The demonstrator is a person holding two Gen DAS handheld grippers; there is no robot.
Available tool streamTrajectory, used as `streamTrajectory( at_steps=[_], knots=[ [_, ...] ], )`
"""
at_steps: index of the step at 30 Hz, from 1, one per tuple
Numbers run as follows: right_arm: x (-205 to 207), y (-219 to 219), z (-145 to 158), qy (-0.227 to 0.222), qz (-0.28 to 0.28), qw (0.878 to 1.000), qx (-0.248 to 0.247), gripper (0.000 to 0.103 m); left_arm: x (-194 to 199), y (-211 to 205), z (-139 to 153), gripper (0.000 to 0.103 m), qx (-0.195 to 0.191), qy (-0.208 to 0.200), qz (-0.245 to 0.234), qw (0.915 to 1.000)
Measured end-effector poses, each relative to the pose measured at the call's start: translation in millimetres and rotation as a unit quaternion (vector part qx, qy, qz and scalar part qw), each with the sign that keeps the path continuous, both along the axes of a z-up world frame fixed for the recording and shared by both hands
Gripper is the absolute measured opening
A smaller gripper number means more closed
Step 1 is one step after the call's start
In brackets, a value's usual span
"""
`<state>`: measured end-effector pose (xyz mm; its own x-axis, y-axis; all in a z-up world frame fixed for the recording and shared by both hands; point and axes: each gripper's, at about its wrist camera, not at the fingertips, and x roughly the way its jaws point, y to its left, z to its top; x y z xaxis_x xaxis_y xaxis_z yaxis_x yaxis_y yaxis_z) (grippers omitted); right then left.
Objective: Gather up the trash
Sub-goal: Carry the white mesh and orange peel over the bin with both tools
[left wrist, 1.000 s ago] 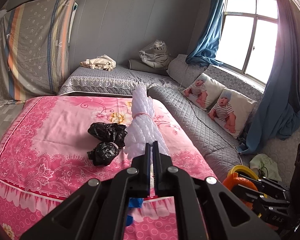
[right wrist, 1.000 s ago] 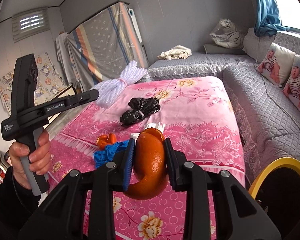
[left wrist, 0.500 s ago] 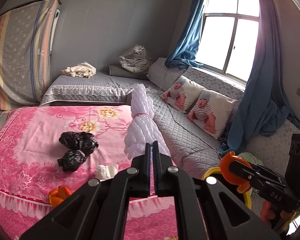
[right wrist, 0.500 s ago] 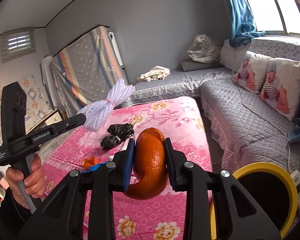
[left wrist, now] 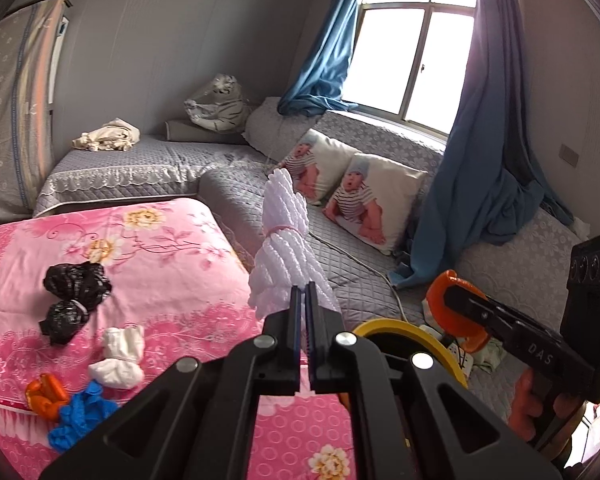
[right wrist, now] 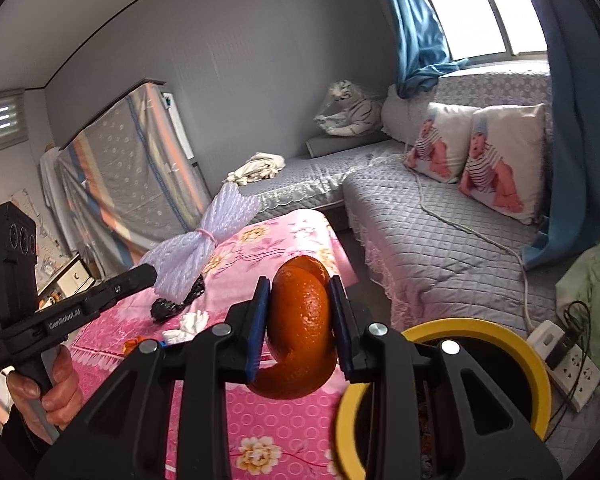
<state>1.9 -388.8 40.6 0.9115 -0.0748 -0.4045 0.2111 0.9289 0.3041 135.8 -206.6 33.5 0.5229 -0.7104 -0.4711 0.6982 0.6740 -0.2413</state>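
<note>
The left gripper (left wrist: 303,300) is pinching its jaws together on a white foam net bundle (left wrist: 286,240) tied at the waist with a pink band, and the bundle is sticking up and forward from the fingertips. The right gripper (right wrist: 300,320) is clamping a curled piece of orange peel (right wrist: 300,328) between its blue pads, the peel's lower end curling out below the jaws.

Taking the yellow-rimmed bin (right wrist: 512,344) as the landmark: in the right wrist view the peel is hanging just left of the bin's rim, not over its dark opening. In the left wrist view the bin (left wrist: 396,326) is sitting just right of the left gripper's tips, with the right gripper (left wrist: 450,312) and its peel above the bin's far side. A white power strip (right wrist: 564,364) is lying just right of the bin.

Left of the bin, the pink floral bedspread (left wrist: 172,248) is carrying more litter: two knotted black plastic bags (left wrist: 74,296), crumpled white tissue (left wrist: 118,356), another orange peel scrap (left wrist: 44,394) and a crumpled blue glove (left wrist: 80,416). Beyond the bin, a grey quilted sofa (right wrist: 420,232) is holding two baby-print cushions (right wrist: 476,156).
</note>
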Motion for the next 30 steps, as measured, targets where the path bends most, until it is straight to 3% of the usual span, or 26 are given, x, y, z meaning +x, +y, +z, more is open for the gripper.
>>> streamTrajectory(
  at_steps=[15, 30],
  knots=[
    [-38, -68, -28, 0.009, -0.123, 0.992, 0.013, 0.028, -22, -75, -29, 0.002, 0.028, 0.021, -0.077, 0.9964],
    [-45, -112, -87, 0.065, -0.151, 0.984, 0.072, 0.029, -35, -138, -80, 0.002, 0.087, 0.053, -0.136, 0.9855]
  ],
)
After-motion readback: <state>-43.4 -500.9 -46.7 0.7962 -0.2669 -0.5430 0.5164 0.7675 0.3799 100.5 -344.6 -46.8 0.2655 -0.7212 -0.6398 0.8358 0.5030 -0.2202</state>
